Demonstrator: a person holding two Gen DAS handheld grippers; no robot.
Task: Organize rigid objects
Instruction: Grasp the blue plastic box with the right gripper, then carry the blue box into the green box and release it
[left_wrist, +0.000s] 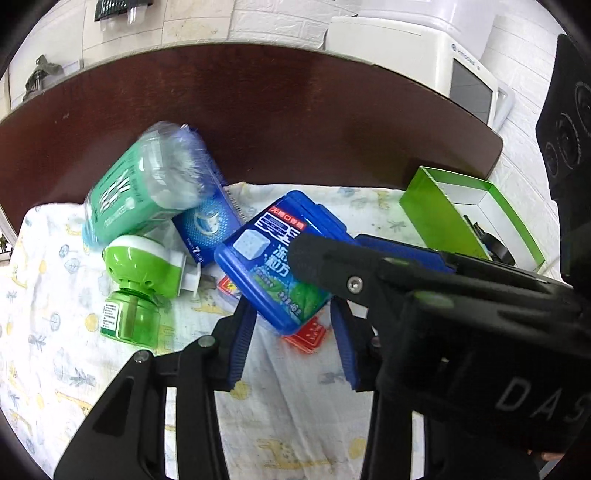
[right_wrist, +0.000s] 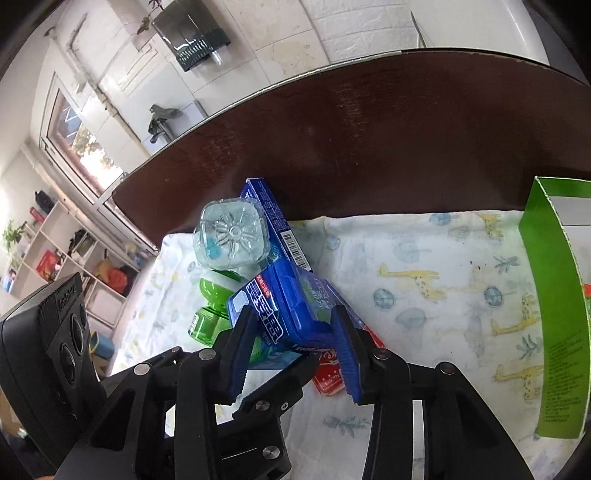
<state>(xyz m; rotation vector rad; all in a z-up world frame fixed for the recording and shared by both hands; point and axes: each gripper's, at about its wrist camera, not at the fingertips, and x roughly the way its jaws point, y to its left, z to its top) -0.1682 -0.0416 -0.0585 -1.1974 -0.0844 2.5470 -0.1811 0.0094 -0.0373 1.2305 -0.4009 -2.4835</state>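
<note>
A blue gum case lies tilted on a pile on the printed cloth; it also shows in the right wrist view. My right gripper is shut on the blue gum case, one pad on each side. My left gripper is open, its fingers either side of the case's near end. A green mint bottle, a blue flat box and a green plug-in vaporizer lie left of the case. A red card pack lies under it.
An open green cardboard box stands at the right on the cloth, also in the right wrist view. The dark wood tabletop runs behind the pile. A white appliance stands beyond the table's far edge.
</note>
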